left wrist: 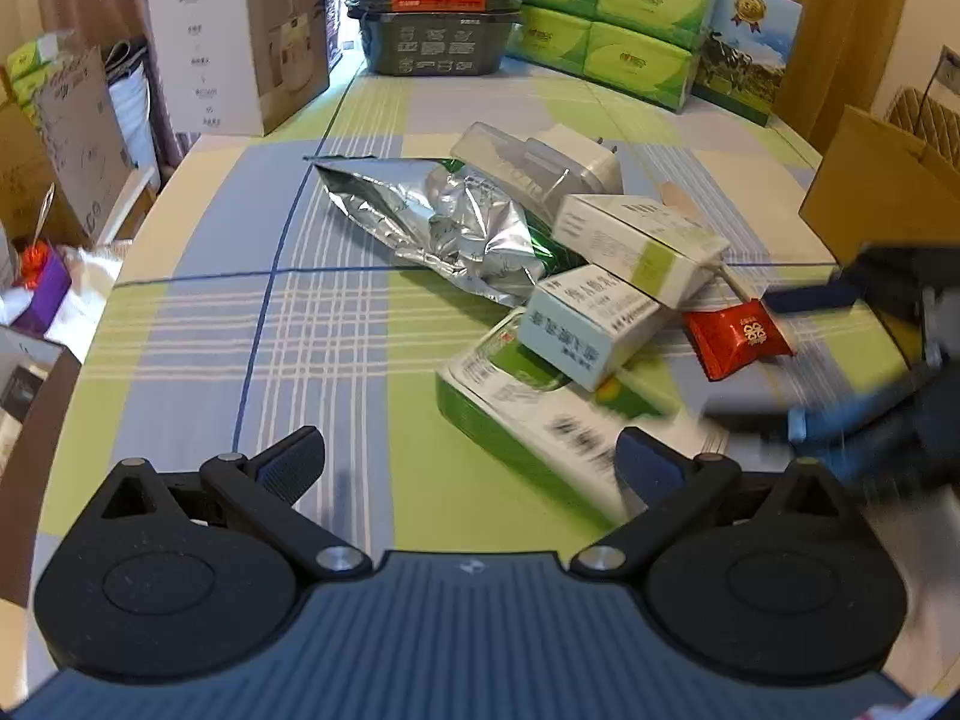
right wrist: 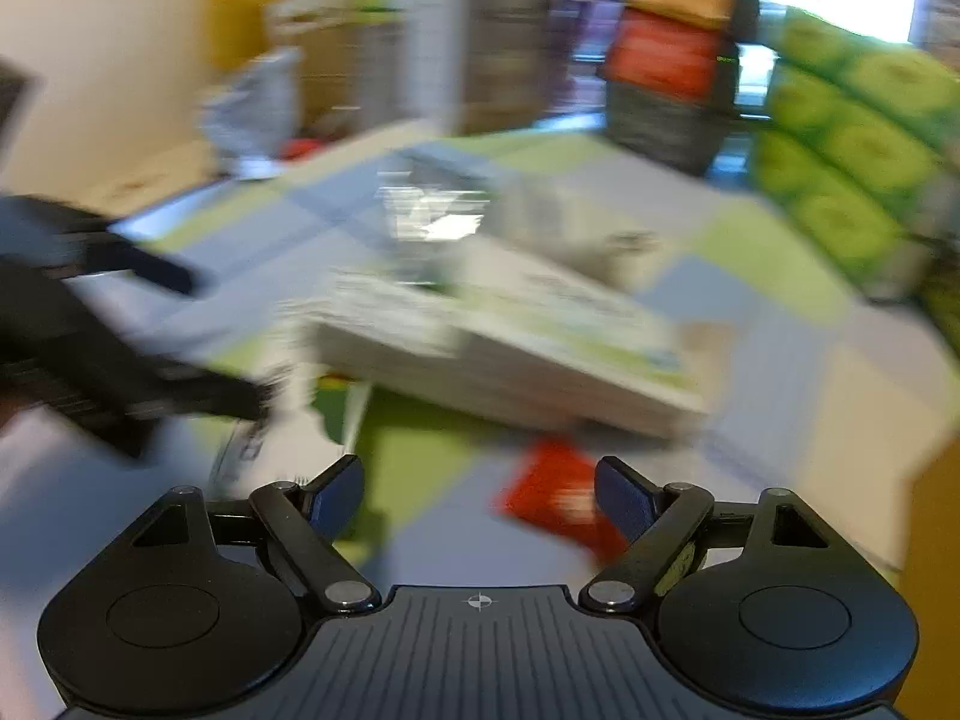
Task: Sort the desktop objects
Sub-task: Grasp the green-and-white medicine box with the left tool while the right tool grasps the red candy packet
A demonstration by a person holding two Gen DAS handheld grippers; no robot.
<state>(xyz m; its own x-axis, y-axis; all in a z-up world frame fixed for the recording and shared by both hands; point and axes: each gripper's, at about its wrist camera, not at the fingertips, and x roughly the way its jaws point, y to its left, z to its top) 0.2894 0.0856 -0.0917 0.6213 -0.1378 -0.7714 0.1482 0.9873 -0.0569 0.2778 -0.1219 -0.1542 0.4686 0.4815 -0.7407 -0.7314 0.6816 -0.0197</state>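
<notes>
On the checked tablecloth, crinkled foil pouch, matte cartons, glossy red sachet; both ribbed tongs agape, empty.

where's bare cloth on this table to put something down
The widest bare cloth lies left of the foil bag, out to the table's left edge, and in front of the left hand-held gripper. A clear strip also runs between the pile and the black bins. The right side is crowded: boxes, red packet, right hand-held gripper.
</notes>
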